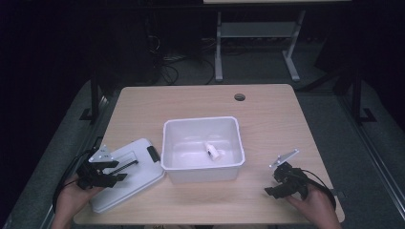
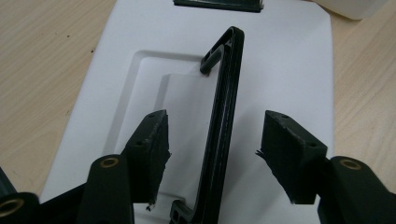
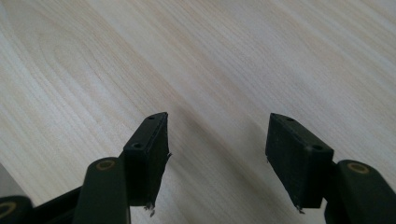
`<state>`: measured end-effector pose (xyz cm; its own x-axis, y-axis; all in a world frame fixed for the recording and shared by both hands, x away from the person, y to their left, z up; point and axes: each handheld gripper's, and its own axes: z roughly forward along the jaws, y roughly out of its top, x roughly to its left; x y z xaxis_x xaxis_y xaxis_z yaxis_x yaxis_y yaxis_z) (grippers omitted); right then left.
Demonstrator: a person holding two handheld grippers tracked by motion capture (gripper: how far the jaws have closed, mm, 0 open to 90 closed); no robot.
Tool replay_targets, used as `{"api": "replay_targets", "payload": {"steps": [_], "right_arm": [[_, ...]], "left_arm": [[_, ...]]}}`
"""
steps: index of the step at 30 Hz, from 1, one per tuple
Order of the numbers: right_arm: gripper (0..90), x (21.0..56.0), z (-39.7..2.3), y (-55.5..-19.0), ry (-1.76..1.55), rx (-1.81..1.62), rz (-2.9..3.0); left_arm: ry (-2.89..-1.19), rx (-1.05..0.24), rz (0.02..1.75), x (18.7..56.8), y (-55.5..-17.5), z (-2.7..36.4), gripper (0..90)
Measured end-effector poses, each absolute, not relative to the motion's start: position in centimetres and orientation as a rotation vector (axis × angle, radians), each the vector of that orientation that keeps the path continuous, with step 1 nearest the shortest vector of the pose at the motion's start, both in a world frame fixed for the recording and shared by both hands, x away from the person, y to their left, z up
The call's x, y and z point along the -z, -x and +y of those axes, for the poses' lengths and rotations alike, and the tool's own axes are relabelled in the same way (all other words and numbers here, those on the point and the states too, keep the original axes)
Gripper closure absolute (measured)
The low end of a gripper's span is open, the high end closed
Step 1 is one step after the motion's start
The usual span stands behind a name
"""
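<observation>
Lid handle between left claw jaws
Left claw [image 2: 212,140] gapes around the raised black handle [image 2: 223,107] of the white lid [image 2: 285,70], pads clear; right claw [image 3: 217,149] open above bare counter [image 3: 210,56].

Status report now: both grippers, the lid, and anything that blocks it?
Left gripper open, jaws astride the raised black handle of the white lid. Right gripper open above bare table. Lid flat beside white bin; nothing blocks.

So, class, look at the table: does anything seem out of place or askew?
Yes. The lid lies off the white bin, flat beside it and skewed to the table edge, one corner overhanging. Its black handle stands raised between the open left gripper. A small white object lies alone in the bin.
</observation>
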<state>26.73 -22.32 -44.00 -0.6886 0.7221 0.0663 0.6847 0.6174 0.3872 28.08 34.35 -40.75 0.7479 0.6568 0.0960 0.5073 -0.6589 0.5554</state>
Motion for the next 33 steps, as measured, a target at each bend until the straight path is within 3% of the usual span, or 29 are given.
{"api": "replay_targets", "payload": {"steps": [14, 33], "right_arm": [[37.2, 44.6, -22.0, -26.2, -1.189, -0.621, 2.722], [36.2, 44.8, -22.3, -26.4, -1.198, -0.640, 2.716]], "left_arm": [[-2.506, -0.421, 0.839, 40.6, -28.5, 34.0, 64.2], [-2.582, -0.347, 0.815, 39.3, -30.6, 33.9, 73.7]]}}
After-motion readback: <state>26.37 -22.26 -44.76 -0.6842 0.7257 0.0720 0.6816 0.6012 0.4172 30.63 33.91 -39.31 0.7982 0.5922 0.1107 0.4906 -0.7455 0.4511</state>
